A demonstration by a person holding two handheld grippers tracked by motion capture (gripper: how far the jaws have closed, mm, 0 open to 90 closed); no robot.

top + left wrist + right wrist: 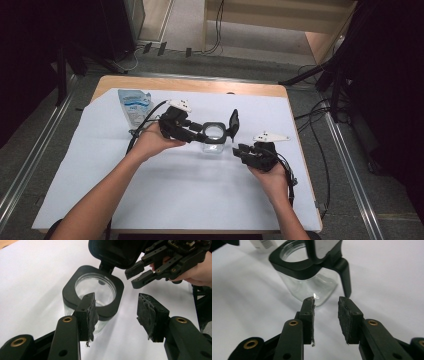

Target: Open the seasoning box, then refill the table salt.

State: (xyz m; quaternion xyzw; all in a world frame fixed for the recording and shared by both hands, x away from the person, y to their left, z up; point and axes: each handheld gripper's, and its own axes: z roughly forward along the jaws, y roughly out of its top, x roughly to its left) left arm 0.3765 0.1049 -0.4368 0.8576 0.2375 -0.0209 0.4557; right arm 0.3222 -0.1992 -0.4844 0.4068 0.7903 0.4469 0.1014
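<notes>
The clear jar [213, 140] with its black square collar is standing at the middle of the white-covered bench [175, 200], its hinged lid [233, 123] flipped up at 3 o'clock, so the mouth is lying open for filling. The left claw [197, 134] is hovering at the jar's 9 o'clock, jaws half open and gripping nothing. The right claw [240, 150] is waiting at 4 o'clock, palm upward, jaws parted and empty. A pouch [134, 106] is lying at 10 o'clock.

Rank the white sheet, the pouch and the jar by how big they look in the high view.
Largest to smallest:
1. Sheet, covering most of the table.
2. Pouch.
3. Jar, though with its open lid it looks close to the pouch, so that order is unsure.
</notes>
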